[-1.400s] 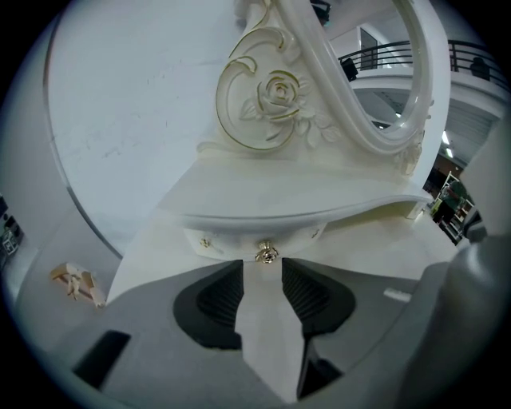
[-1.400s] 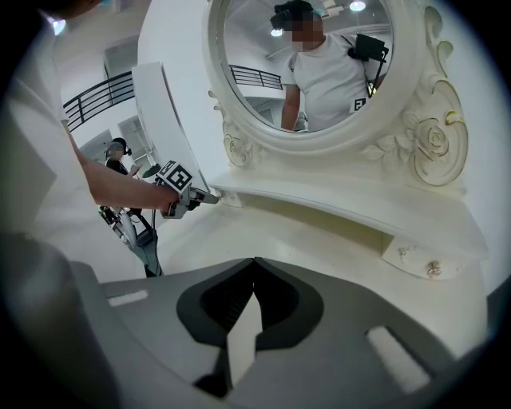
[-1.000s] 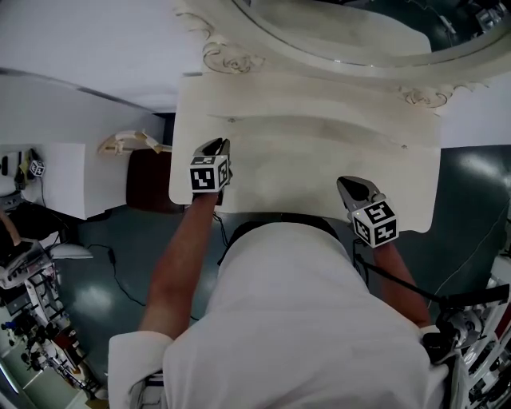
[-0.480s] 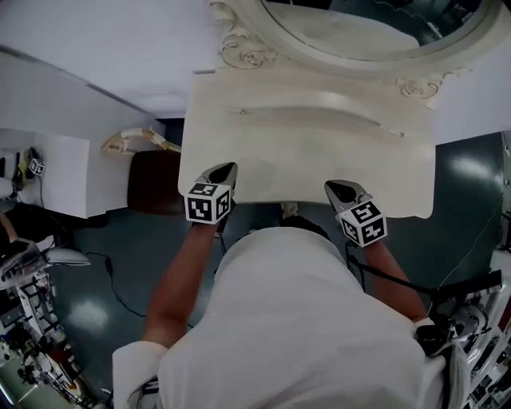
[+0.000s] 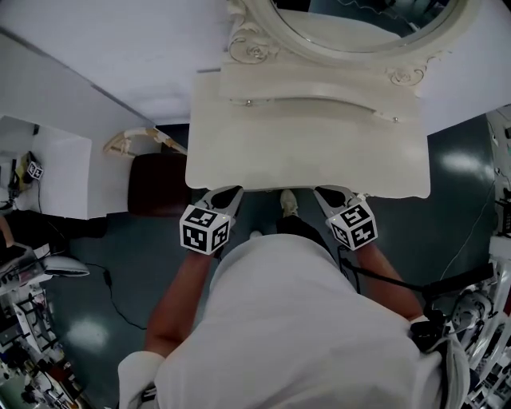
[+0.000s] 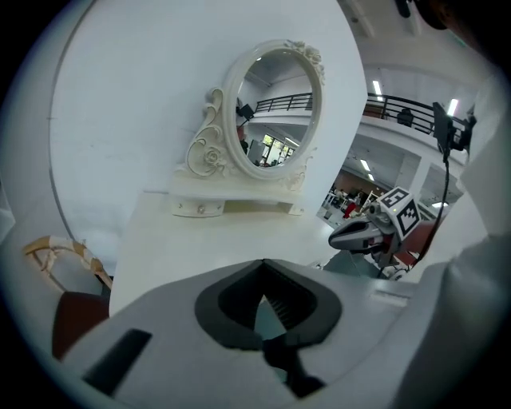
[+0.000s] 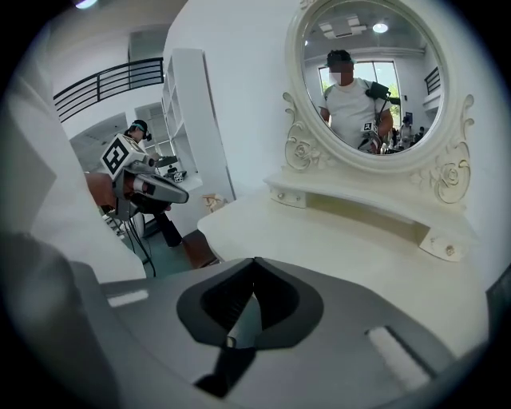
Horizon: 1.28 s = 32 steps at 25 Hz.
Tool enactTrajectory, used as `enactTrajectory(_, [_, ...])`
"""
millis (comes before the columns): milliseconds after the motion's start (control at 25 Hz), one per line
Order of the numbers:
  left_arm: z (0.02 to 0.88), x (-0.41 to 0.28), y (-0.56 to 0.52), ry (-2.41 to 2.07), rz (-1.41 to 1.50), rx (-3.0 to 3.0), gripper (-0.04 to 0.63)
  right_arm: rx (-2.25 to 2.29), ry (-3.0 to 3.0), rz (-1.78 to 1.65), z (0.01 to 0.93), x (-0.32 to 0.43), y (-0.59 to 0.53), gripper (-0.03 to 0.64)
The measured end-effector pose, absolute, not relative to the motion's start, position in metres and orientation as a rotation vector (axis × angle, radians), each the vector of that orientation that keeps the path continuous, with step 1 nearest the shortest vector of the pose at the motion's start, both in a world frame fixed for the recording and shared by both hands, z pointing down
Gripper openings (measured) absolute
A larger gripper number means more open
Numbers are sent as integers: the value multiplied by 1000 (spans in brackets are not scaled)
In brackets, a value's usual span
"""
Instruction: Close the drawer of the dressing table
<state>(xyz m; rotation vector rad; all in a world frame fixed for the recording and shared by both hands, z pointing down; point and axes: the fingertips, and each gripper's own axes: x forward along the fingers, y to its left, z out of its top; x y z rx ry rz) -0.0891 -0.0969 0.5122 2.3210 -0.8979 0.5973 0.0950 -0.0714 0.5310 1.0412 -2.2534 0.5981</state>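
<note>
left claw: closed, empty | right claw: closed, empty | both near front edge of dressing surface | drawer: hidden under that edge | surface top bare | mirror at back

Cream-white dressing table, black-and-white checked marker cubes, dark brown stool, dark teal floor, white shirt.

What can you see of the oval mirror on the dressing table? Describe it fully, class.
The oval mirror stands upright at the back of the dressing table, against a white wall. Its cream frame looks like carved painted wood, with scrolls and rosettes at both lower sides. It rests on a low raised shelf with small round knobs. The glass reflects a person in a white top. Nothing else touches it.
</note>
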Motion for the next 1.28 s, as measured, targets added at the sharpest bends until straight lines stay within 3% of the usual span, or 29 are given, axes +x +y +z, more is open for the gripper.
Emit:
enactTrajectory(560, [503,-138,11,-791,638,2423,2,1057,-2259,575,530,23,19,2])
enactTrajectory(1280, [504,-163,42,-796,606,2447,2,1038,-2265,513,526,-12,46,1])
